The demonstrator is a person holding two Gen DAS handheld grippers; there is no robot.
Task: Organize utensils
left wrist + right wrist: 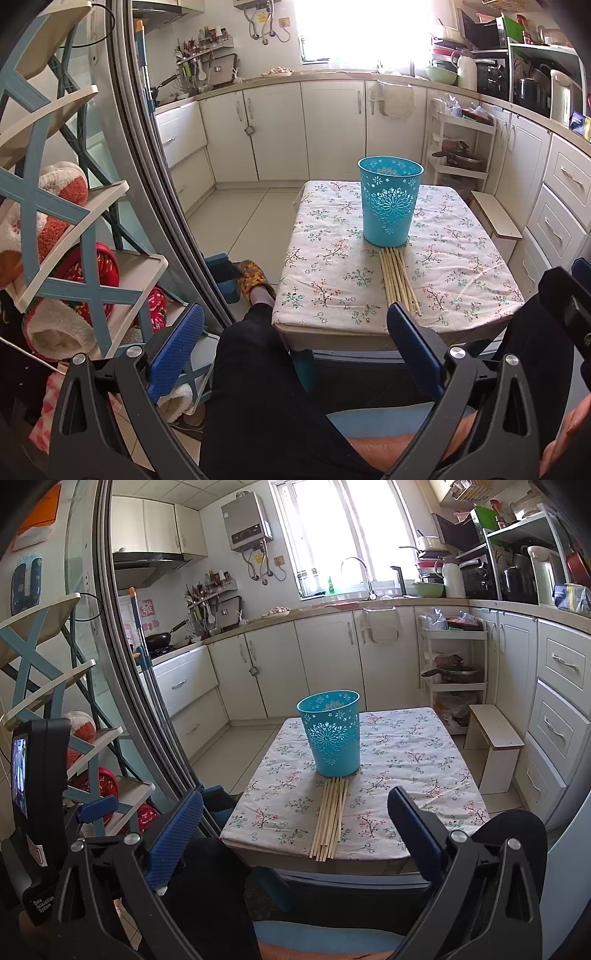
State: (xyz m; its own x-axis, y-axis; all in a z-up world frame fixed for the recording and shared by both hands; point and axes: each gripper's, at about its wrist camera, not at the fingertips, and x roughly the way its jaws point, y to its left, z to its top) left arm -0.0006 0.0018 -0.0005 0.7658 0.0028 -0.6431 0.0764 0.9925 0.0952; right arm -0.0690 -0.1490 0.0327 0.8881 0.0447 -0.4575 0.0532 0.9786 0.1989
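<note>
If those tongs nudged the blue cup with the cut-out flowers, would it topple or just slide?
The blue cup looks like thin perforated plastic, so probably light. It is tall and narrower at the base than the rim, so a push near the top would likely tip it. It stands on a soft floral tablecloth, which may grip or bunch rather than let it slide.

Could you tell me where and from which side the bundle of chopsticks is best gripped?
Probably at the near ends of the chopsticks, which reach the table edge facing the person. They lie flat, running lengthwise away toward the blue cup, so come from above on the near side with the open right claw closing across the bundle.
</note>
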